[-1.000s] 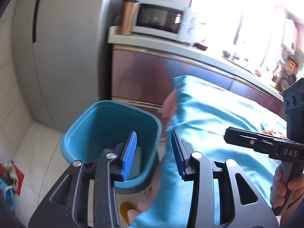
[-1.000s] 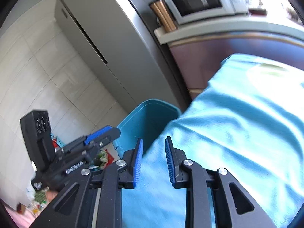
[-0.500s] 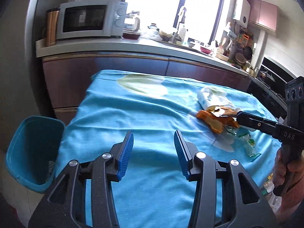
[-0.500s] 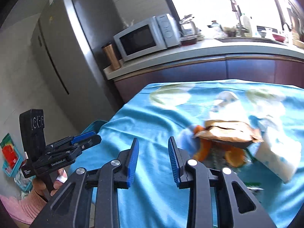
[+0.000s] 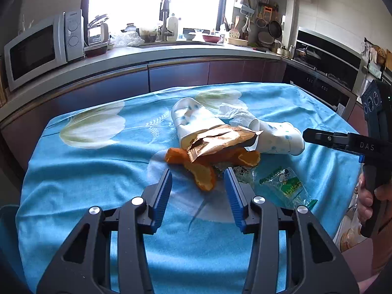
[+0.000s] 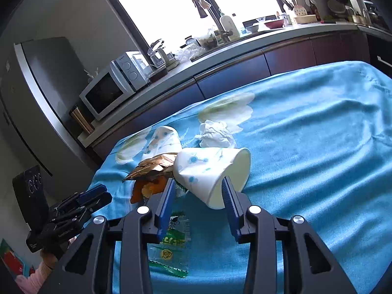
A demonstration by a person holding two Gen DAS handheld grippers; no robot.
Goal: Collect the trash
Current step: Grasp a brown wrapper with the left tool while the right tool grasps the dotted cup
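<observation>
Trash sits in a heap mid-table on the blue cloth [image 5: 85, 171]: brown wrapper [image 5: 220, 138] over orange peel [image 5: 203, 174], 2 paper cups on their sides, crumpled tissue [image 6: 215, 132] at far side, clear snack bag [image 5: 284, 186] at near right. Left gripper [image 5: 198, 186] released, jaws apart, peel just ahead btwn them. Right gripper [image 6: 198, 191] also released, its fingers either side of the nearer paper cup [image 6: 210, 171], contact unclear.
</observation>
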